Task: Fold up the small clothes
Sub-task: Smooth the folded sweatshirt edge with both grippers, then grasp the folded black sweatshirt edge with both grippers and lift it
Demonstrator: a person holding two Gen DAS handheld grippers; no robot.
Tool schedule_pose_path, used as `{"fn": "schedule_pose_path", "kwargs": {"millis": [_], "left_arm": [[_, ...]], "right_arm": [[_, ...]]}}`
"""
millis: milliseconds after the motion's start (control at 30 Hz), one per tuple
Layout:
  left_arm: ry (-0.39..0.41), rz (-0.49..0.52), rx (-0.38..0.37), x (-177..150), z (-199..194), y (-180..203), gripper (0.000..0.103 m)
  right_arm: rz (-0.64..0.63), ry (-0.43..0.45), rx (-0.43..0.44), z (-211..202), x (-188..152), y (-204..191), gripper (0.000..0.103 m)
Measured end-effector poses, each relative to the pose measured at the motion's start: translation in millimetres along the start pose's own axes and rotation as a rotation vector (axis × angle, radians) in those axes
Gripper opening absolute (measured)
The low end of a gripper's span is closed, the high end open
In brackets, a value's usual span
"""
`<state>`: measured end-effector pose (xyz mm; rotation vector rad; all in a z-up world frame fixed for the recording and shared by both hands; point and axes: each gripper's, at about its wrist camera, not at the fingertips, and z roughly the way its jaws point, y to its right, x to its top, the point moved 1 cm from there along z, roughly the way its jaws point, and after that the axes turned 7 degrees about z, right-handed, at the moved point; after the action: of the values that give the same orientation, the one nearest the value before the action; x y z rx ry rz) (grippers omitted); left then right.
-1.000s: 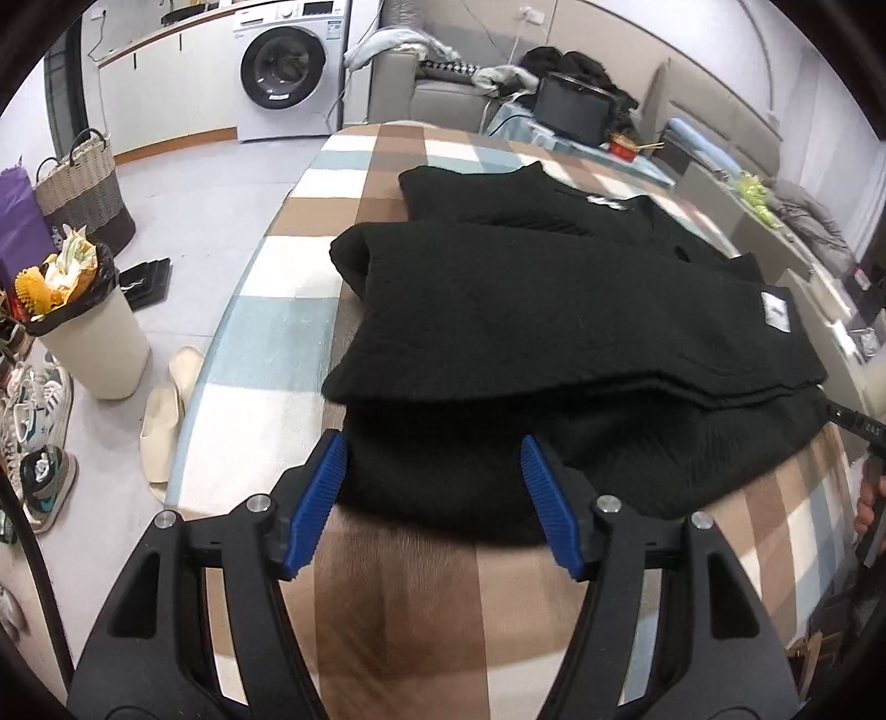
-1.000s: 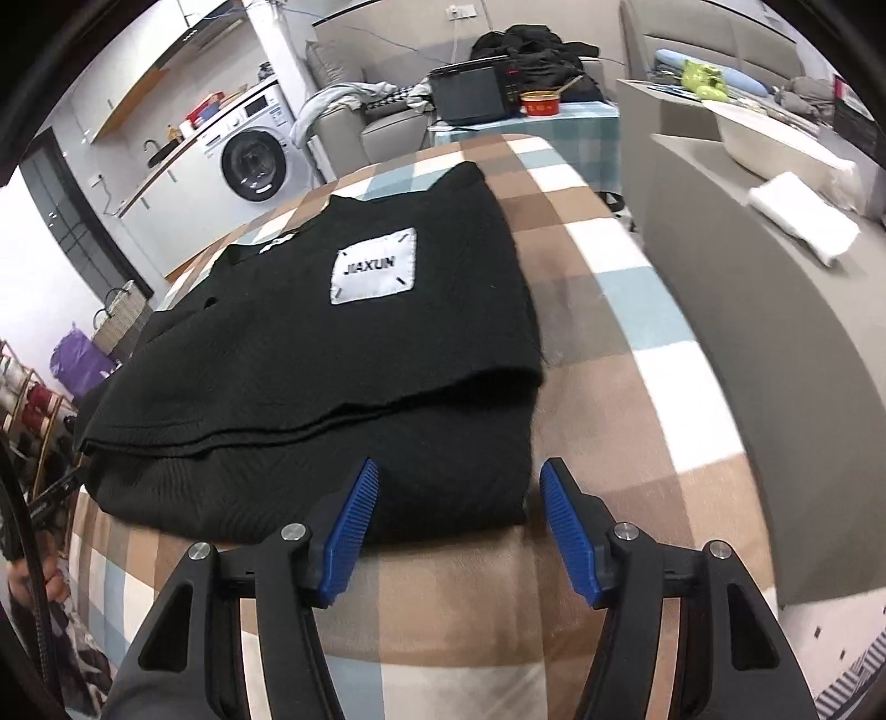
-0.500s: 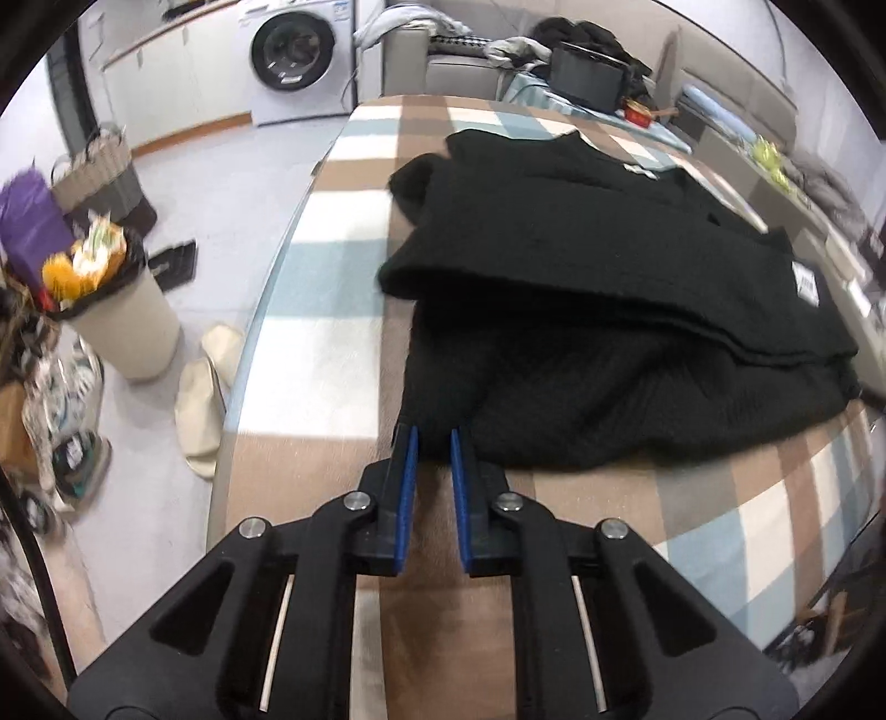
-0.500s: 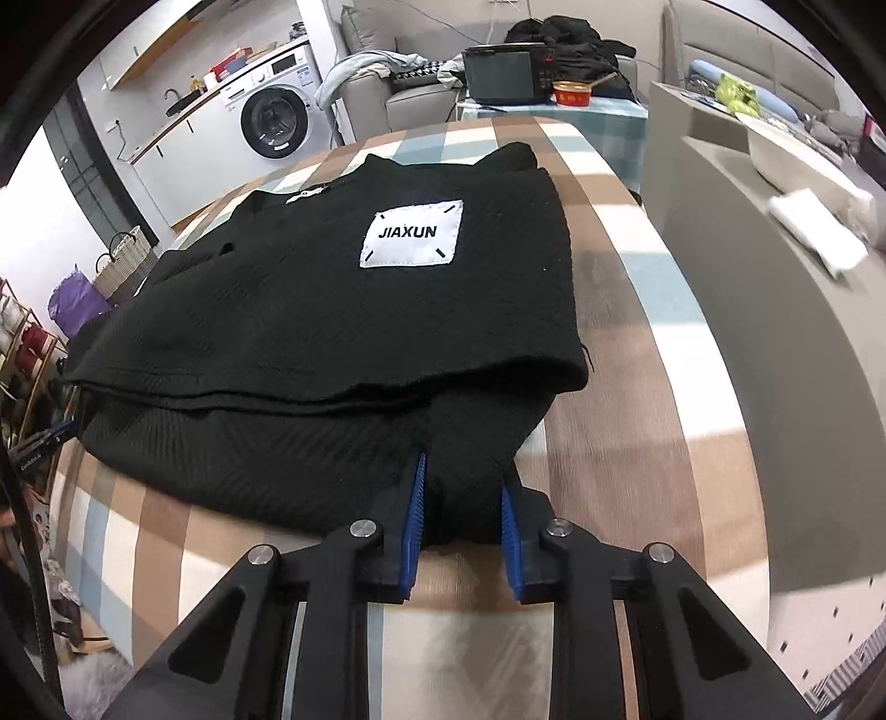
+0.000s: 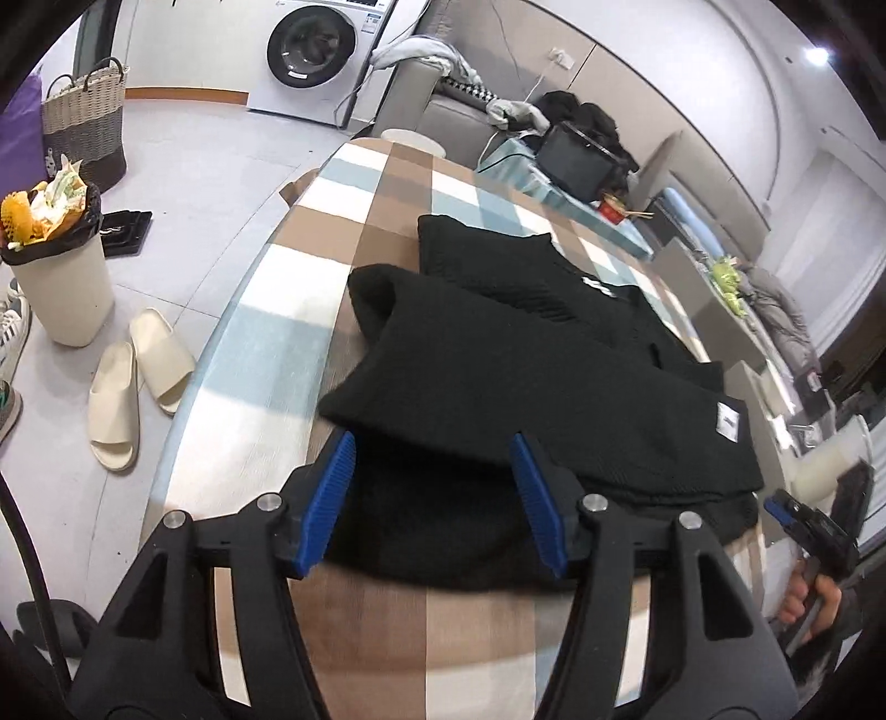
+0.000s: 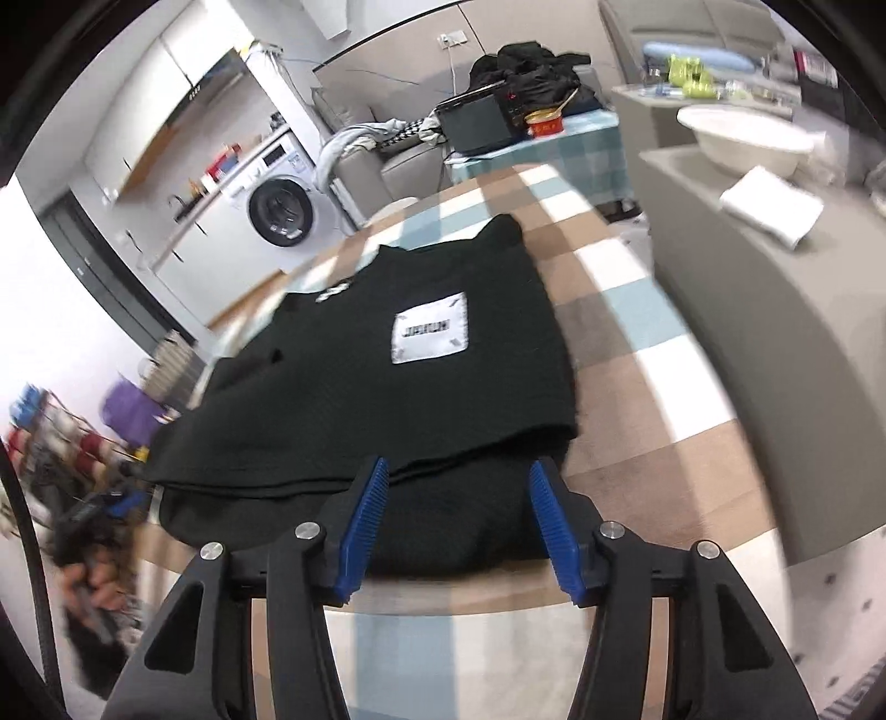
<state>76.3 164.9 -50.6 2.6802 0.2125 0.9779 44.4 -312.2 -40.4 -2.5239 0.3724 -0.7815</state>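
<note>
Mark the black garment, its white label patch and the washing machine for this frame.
black garment (image 6: 454,399): right wrist view, on the folded top layer.
white label patch (image 6: 431,329): right wrist view, at the patch's middle.
washing machine (image 5: 310,47): left wrist view, on its round door.

Right wrist view: motion blur throughout. The lettering on the white patch (image 6: 430,328) of the black garment (image 6: 387,399) is unreadable. A hand (image 6: 94,587) at the left edge is smeared; what it holds cannot be told. Left wrist view: a hand (image 5: 814,603) is cut off at the right edge. The garment's lower layer near the counter's (image 5: 421,631) near edge is blurred.
</note>
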Motion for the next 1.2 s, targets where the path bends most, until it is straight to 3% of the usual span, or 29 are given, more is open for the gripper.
{"fn": "schedule_pose_path", "kwargs": {"millis": [200,300,333,400,467,500,633,900,1200], "left_arm": [[-0.029,-0.040,0.017,24.2,37.9,-1.4,0.055],[-0.020,-0.025,0.013,30.9,45.0,1.7,0.040],[-0.015,-0.019,0.021,32.7,46.5,2.2,0.028],[-0.006,-0.005,0.033,36.9,47.7,3.3,0.014],[0.008,0.001,0.025,39.8,45.8,3.5,0.007],[0.014,0.002,0.023,42.0,45.0,3.5,0.006],[0.033,-0.001,0.013,50.5,43.9,3.6,0.002],[0.104,0.035,-0.021,83.4,29.4,13.0,0.002],[0.149,0.039,-0.035,165.6,63.3,11.0,0.000]], "right_arm": [[0.052,-0.017,0.022,14.0,-2.5,3.1,0.054],[0.059,0.004,-0.033,21.2,6.3,10.8,0.054],[0.066,0.006,-0.034,23.1,9.6,13.9,0.054],[0.083,0.006,-0.031,29.2,16.7,17.1,0.053],[0.067,0.000,-0.053,34.9,21.6,13.8,0.040],[0.051,-0.009,-0.076,39.0,23.6,11.6,0.029],[0.085,-0.006,-0.087,45.6,32.0,17.2,0.004],[0.026,0.072,-0.036,24.7,58.5,-7.6,0.003],[-0.011,0.157,0.001,49.4,157.2,-40.5,0.003]]}}
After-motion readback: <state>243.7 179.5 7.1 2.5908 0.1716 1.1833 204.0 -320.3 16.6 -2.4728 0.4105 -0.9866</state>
